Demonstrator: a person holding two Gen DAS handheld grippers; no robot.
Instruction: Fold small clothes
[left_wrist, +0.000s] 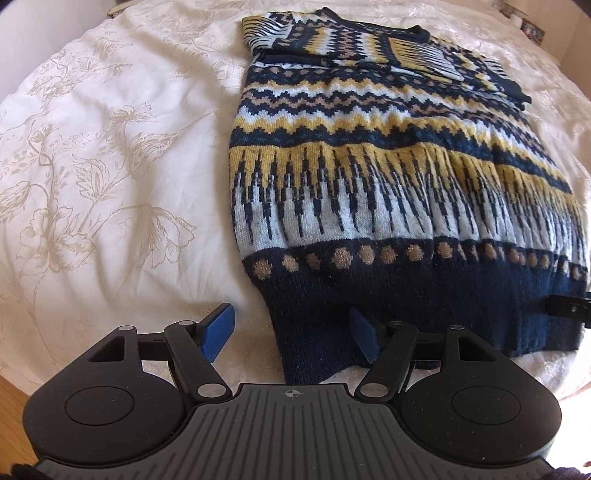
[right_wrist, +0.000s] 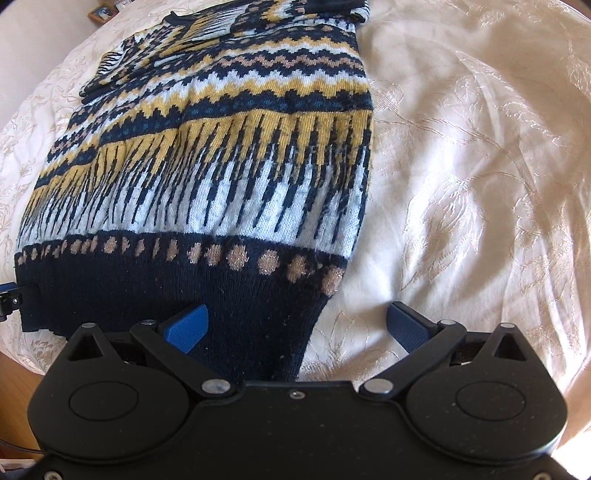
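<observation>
A knitted sweater (left_wrist: 388, 177) in navy, yellow and white patterns lies flat on the bed, sleeves folded across its chest at the far end, navy hem nearest me. My left gripper (left_wrist: 291, 336) is open, its blue pads straddling the hem's left corner. In the right wrist view the same sweater (right_wrist: 221, 166) fills the left half. My right gripper (right_wrist: 297, 326) is open too, straddling the hem's right corner: its left pad rests over the navy band, its right pad over the bedspread. Nothing is pinched by either one.
A cream bedspread (left_wrist: 110, 166) with a pale floral pattern covers the bed. Wooden floor (left_wrist: 14, 398) shows past the near edge. Part of the other gripper (left_wrist: 569, 306) pokes in at the sweater's right hem. Small framed pictures (right_wrist: 103, 11) stand beyond the bed.
</observation>
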